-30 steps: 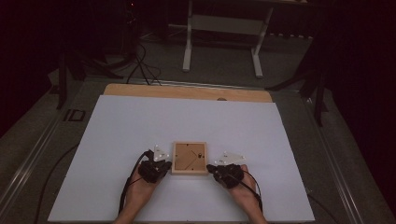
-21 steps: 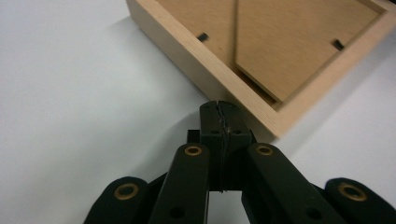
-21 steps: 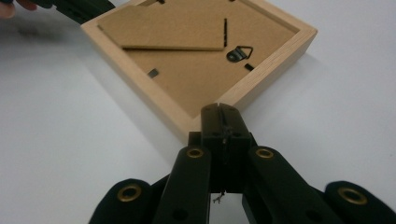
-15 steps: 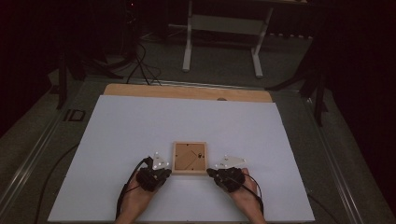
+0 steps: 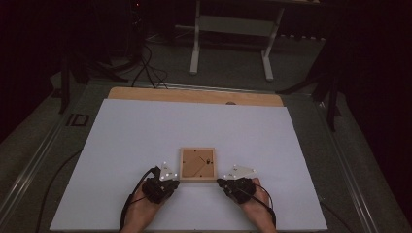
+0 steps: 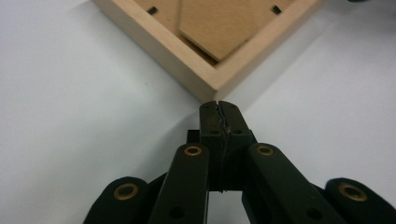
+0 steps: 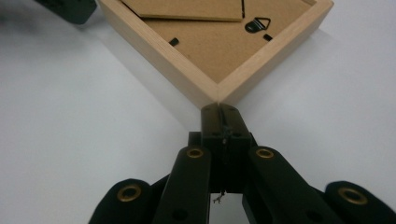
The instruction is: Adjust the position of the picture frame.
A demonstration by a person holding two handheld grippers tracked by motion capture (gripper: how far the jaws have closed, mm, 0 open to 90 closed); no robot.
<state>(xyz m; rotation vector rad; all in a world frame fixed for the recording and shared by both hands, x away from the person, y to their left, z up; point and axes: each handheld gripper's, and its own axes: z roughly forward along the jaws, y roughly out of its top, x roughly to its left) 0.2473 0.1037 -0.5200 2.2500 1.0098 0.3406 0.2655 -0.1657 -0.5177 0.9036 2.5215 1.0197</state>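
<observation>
A small wooden picture frame (image 5: 197, 164) lies back side up on the white table top (image 5: 145, 131), near the front middle. Its brown backing board, a fold-out stand and a metal hanger show in the right gripper view. My left gripper (image 5: 175, 182) is shut, its tip just short of the frame's near-left corner (image 6: 212, 88). My right gripper (image 5: 220, 182) is also shut, and its tip meets the near-right corner (image 7: 217, 95). In the left gripper view (image 6: 218, 105) and the right gripper view (image 7: 219, 110) the jaws are pressed together with nothing between them.
A wooden strip (image 5: 194, 96) runs along the table's far edge. Beyond it stand a white metal frame (image 5: 231, 43) and dark stands, with cables (image 5: 145, 63) on the floor. Both of the person's hands rest at the front edge.
Both grippers have drawn back toward the person, from beside the frame's sides to its near corners. The frame has not moved.
</observation>
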